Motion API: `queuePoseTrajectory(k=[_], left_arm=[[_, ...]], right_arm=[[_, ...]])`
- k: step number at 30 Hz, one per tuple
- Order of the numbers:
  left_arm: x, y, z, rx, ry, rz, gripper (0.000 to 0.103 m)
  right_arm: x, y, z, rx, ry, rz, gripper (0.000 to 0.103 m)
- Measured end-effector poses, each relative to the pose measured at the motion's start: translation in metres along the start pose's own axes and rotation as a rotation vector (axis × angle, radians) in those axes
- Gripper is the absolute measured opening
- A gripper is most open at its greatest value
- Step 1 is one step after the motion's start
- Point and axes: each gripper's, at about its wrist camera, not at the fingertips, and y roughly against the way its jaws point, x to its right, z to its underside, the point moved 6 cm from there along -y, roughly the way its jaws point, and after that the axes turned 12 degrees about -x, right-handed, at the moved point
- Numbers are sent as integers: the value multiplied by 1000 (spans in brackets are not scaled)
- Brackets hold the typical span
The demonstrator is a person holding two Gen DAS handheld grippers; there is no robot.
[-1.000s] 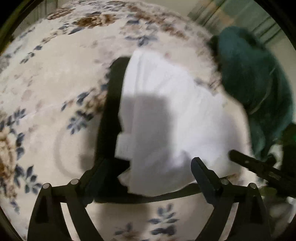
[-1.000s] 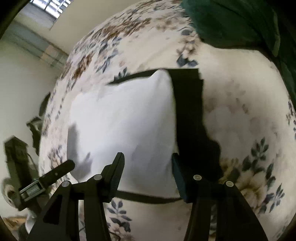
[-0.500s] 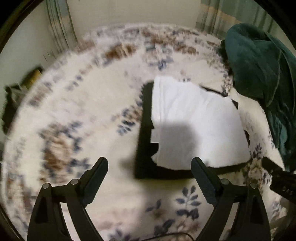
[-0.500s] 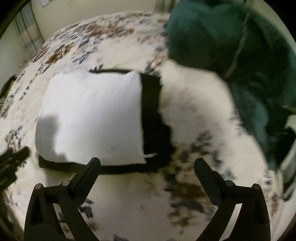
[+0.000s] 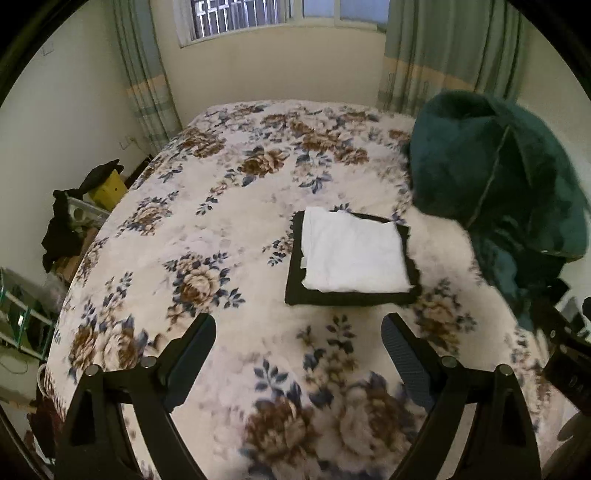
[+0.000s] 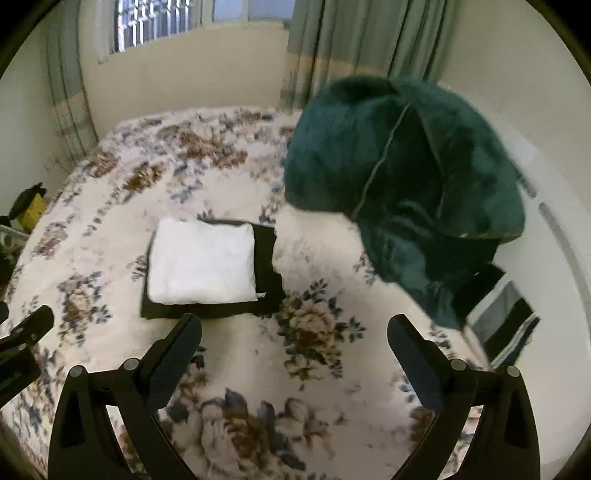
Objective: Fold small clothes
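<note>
— Both hand-held grippers, left (image 5: 298, 332) and right (image 6: 294, 334), hang spread and empty over the bed (image 5: 207, 229).
— Beyond them, the folded white garment (image 5: 352, 256) lies stacked on a folded black one (image 5: 295, 288); folding looks done.

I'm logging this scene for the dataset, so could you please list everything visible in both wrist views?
white cloth: 1, white, folded, lying on the black cloth
black cloth: 1, black, folded, on the bedspread under the white cloth
green blanket: 1, dark green, heaped on the bed's right side
bedspread: 1, cream with brown and blue flowers, covering the bed
curtains: 2, pale green with a cream band, either side of the window
window: 1, barred, on the far wall
yellow box: 1, yellow, left of the bed, dark item on top
left gripper: 1, black, open, above the bedspread, holding nothing
right gripper: 1, black, open, above the bedspread, holding nothing
</note>
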Motion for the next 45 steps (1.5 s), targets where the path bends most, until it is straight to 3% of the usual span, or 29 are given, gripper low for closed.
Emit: queuePoseTrajectory(k=[5, 12, 20, 29, 45], left_arm=[[4, 83, 26, 53, 3, 13, 92], [13, 168, 52, 147, -29, 6, 92], [19, 211, 73, 203, -39, 26, 92], [21, 227, 83, 235, -22, 21, 92], [11, 239, 87, 263, 12, -5, 92]], right_arm=[[17, 104, 31, 77, 6, -9, 102], [42, 222, 71, 159, -6, -49, 102], [66, 305, 103, 227, -24, -85, 102], [79, 334, 114, 251, -16, -108, 102], [75, 343, 100, 261, 28, -136, 103]])
